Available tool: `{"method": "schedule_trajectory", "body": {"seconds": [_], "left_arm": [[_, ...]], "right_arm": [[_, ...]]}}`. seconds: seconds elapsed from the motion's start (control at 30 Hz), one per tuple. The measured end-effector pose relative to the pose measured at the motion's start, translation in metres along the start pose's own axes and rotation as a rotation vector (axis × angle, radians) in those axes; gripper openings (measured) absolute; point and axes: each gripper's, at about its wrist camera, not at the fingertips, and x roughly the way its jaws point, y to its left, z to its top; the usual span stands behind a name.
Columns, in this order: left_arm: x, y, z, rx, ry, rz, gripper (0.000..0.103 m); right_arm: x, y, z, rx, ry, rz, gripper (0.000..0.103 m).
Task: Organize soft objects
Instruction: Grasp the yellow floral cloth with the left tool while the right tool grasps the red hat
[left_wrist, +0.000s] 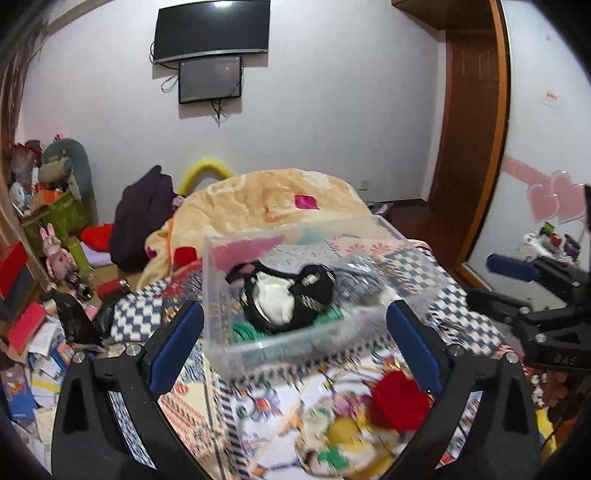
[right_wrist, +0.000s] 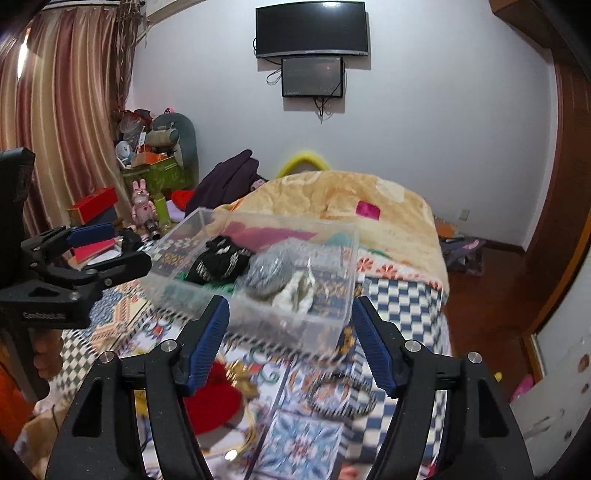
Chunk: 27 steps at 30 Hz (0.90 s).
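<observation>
Left wrist view: the left gripper (left_wrist: 295, 328) is spread wide with nothing between its blue pads (left_wrist: 177, 350), held above the bed (left_wrist: 461, 321) and aimed toward the far wall. A clear bin (left_wrist: 295, 343) sits on the patterned quilt just past the fingertips, its long axis running left to right with the right end swung a little farther away. Inside it lie a black-and-white cloth (left_wrist: 280, 295), a grey cloth (left_wrist: 354, 277) to its right, and a green piece (left_wrist: 251, 330) at the near left corner. A red cloth (left_wrist: 397, 402) lies on the quilt near the camera, below the right finger, beside a yellow and white jumble blurred by motion. The right gripper (left_wrist: 491, 280) enters from the right edge, pointing left, its fingers apart and empty. A beige blanket (left_wrist: 266, 199) is heaped at the far end of the bed.

Right wrist view: the right gripper (right_wrist: 290, 328) is open as well, holding nothing, and faces the bin (right_wrist: 343, 277) from the near side; the bin's near wall lies just beyond the pads (right_wrist: 207, 343). The black cloth (right_wrist: 221, 260) sits far left in the bin, the grey cloth (right_wrist: 269, 275) in the middle, a white cloth (right_wrist: 299, 293) nearer. The red cloth (right_wrist: 214, 402) lies under the left finger. The left gripper (right_wrist: 110, 247) reaches in from the left, level, pointing right, its fingers parted just left of the bin's far left corner.
</observation>
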Motion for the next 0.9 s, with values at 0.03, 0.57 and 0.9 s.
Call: {"method": "schedule_trajectory", "body": {"seconds": [0.03,0.57,0.9], "left_arm": [[-0.002,0.001,-0.003,-0.007,0.003,-0.006,0.102],[-0.018,-0.003,-0.071,-0.031,0.105,-0.015,0.103],[-0.019,-0.015,-0.091,-0.021,0.154,-0.079,0.081]], "right_arm": [[0.000,0.002,-0.004,0.003,0.010,0.010,0.067],[0.022,0.044,-0.059,-0.037,0.160,0.130,0.069],[0.049,0.037,-0.074,0.020,0.235,0.166,0.040]]}}
